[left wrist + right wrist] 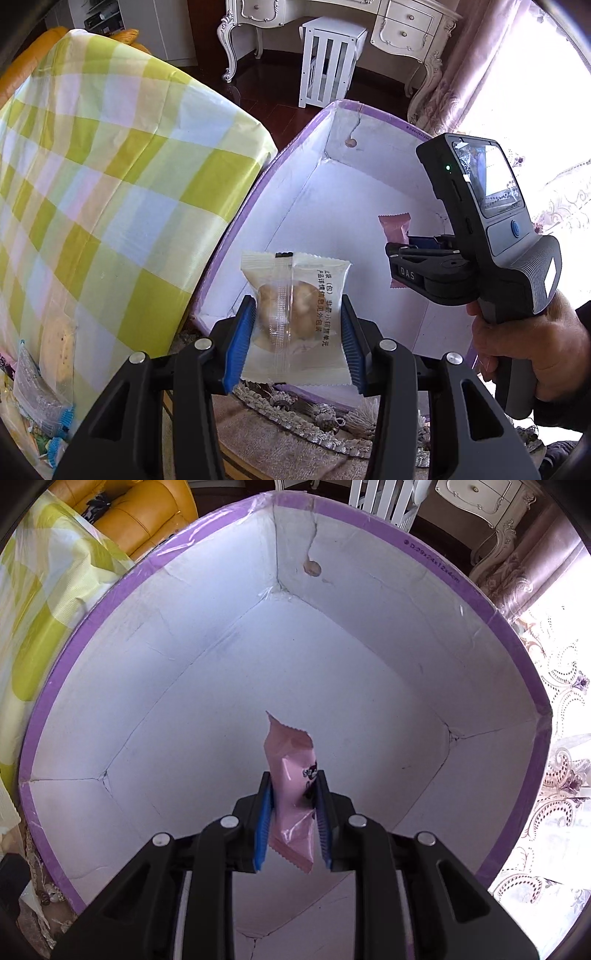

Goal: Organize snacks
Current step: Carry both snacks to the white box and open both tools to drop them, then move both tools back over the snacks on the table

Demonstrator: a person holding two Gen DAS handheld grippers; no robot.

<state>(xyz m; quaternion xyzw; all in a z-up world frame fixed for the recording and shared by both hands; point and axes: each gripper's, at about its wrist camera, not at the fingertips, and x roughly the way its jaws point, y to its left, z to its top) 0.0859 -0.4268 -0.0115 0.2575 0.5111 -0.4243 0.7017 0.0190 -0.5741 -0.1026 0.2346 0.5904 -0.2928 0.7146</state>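
Observation:
My left gripper [298, 314] is shut on a clear-wrapped pastry packet [295, 317] and holds it over the near edge of a white box with a purple rim [295, 140]. My right gripper [293, 797] is shut on a pink snack packet [293, 775] and holds it above the box's bare white floor [221, 701]. In the left wrist view the right gripper [397, 254] shows at the right over the box, with the pink packet [393, 227] in it. The box holds nothing else that I can see.
A table with a yellow-green checked cloth [92, 184] stands left of the box, with several wrapped snacks [40, 369] at its lower left. An orange sofa [136, 513], a white desk [406, 22] and a white stool [328, 59] stand beyond. A patterned lace cloth [561, 775] lies right.

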